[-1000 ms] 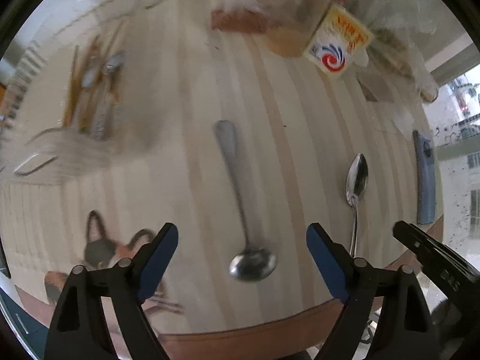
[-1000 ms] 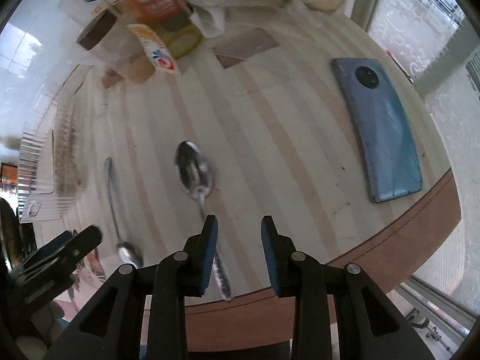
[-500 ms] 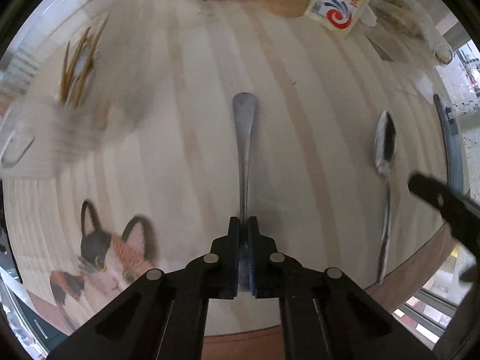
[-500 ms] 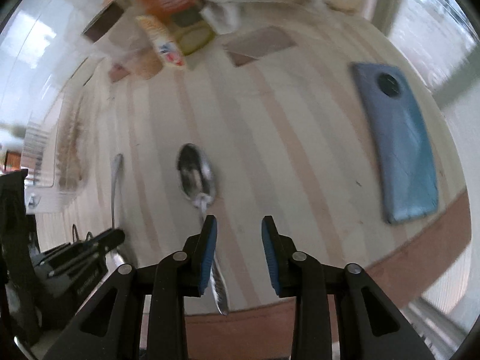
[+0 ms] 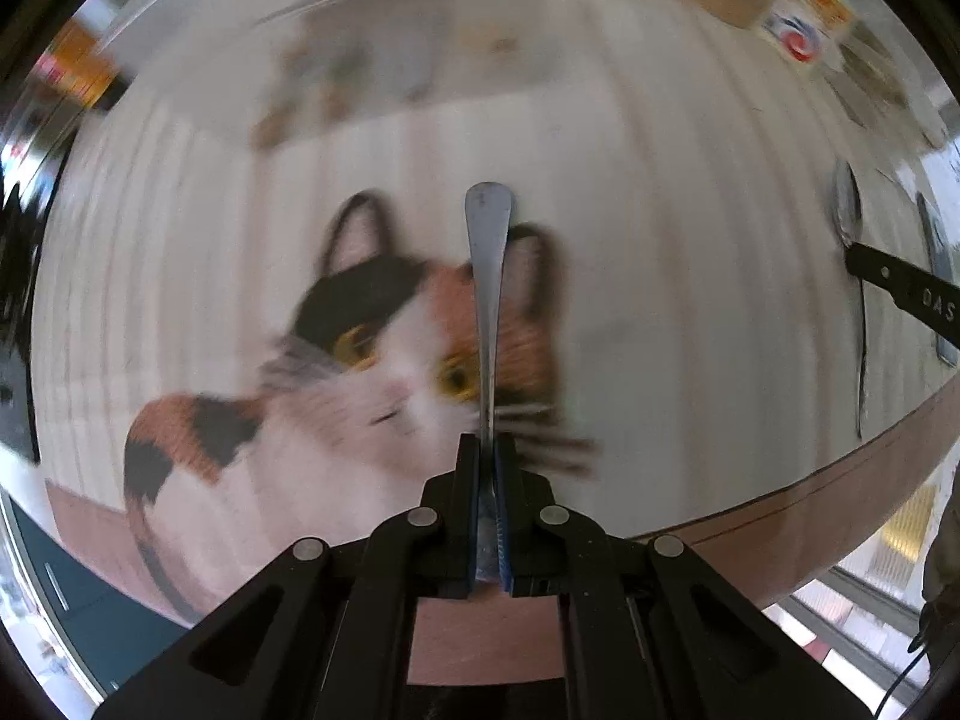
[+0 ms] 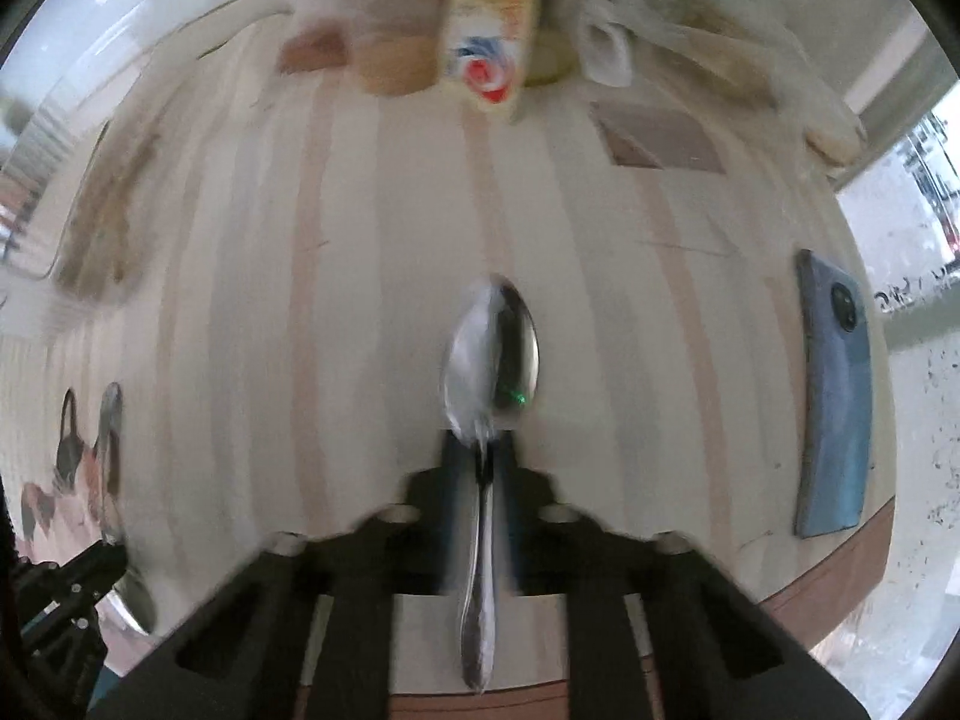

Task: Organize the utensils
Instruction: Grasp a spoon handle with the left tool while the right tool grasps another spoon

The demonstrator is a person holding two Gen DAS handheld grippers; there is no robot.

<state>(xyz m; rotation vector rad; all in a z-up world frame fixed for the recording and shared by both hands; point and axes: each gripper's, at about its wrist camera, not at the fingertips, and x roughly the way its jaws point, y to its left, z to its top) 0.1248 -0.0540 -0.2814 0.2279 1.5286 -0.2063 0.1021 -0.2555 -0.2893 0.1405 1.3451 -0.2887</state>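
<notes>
Spanning the frame, striped tabletop [image 6: 372, 300]

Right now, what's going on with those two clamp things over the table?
A person is tidying spoons, a gripper in each hand. The left gripper is shut on one spoon by its neck, above the cat picture. The right gripper is closing around a second spoon on the striped table.

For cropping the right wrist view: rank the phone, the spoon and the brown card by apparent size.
1. Spoon, though it is nearest the camera, so unsure.
2. Phone, looks about as long.
3. Brown card, clearly smallest.
</notes>
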